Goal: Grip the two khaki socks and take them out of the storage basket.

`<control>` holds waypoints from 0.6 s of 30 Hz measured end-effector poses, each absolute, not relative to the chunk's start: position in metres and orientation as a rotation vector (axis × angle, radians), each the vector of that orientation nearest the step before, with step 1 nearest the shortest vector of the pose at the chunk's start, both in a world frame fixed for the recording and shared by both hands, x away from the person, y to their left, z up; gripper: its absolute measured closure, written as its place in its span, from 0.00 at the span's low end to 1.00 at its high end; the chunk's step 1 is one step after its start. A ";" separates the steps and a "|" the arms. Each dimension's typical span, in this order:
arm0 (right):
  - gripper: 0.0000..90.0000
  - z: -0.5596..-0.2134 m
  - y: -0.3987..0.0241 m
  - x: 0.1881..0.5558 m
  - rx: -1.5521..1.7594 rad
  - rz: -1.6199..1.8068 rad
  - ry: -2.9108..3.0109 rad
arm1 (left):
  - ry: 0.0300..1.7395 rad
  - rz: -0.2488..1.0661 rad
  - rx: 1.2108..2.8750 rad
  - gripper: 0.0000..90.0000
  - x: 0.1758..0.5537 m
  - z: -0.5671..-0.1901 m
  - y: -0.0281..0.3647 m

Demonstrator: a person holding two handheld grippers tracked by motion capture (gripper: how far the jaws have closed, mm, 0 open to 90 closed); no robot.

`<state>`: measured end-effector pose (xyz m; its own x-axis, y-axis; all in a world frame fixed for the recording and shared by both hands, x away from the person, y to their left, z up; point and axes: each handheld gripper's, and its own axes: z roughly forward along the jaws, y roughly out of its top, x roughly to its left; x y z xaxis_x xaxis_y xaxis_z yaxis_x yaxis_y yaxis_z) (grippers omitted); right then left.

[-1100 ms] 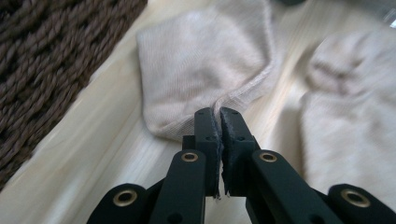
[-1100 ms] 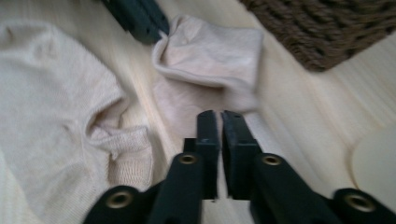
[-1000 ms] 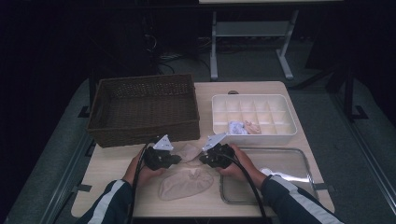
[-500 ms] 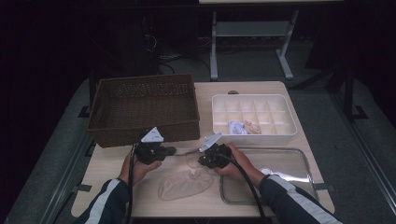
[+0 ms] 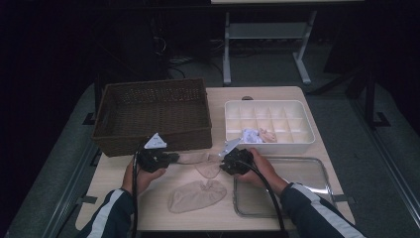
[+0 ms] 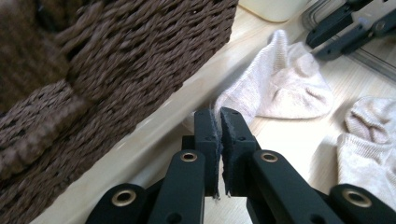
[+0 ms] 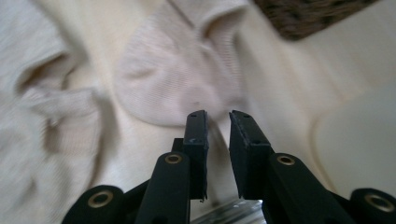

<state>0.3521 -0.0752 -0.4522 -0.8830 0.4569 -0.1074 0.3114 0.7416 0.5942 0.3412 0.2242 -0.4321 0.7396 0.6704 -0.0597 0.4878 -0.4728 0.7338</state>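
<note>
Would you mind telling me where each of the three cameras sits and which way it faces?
High view: above the person's side, looking forward and down on the table; forearms, left gripper and right gripper enter from below.
Left gripper view: rides the left gripper, facing along its shut jaws past the wicker basket to the beige sock.
Right gripper view: rides the right gripper, looking down its parted jaws.
Shared: all three show that sock.

A brown wicker basket [image 5: 151, 111] is sitting at the far left of a pale wooden table [image 5: 218, 218], with a white compartment tray [image 5: 270, 121] lying beside it and a clear rectangular tray [image 5: 317, 171] resting at the near right.
</note>
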 end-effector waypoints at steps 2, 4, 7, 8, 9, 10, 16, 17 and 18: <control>0.93 -0.446 -0.071 0.345 0.589 0.945 2.668 | 0.868 0.302 2.169 0.94 0.340 -0.433 0.226; 0.94 -0.444 -0.069 0.344 0.577 0.978 2.669 | 0.864 0.295 2.163 0.95 0.340 -0.434 0.225; 0.96 -0.445 -0.056 0.338 0.534 1.005 2.693 | 0.854 0.304 2.168 0.95 0.339 -0.433 0.222; 0.95 -0.448 -0.052 0.337 0.512 0.996 2.700 | 0.848 0.315 2.163 0.95 0.338 -0.432 0.221; 0.93 -0.453 -0.045 0.337 0.495 0.975 2.705 | 0.846 0.321 2.158 0.93 0.338 -0.432 0.221; 0.93 -0.453 -0.045 0.337 0.495 0.975 2.705 | 0.840 0.320 2.157 0.93 0.338 -0.431 0.220; 0.94 -0.461 -0.038 0.343 0.526 0.983 2.731 | 0.834 0.397 2.158 0.96 0.338 -0.426 0.219; 0.94 -0.461 -0.039 0.344 0.526 0.981 2.746 | 0.843 0.394 2.152 0.96 0.339 -0.425 0.220; 0.94 -0.460 -0.041 0.345 0.519 0.975 2.776 | 0.852 0.410 2.148 0.96 0.339 -0.424 0.222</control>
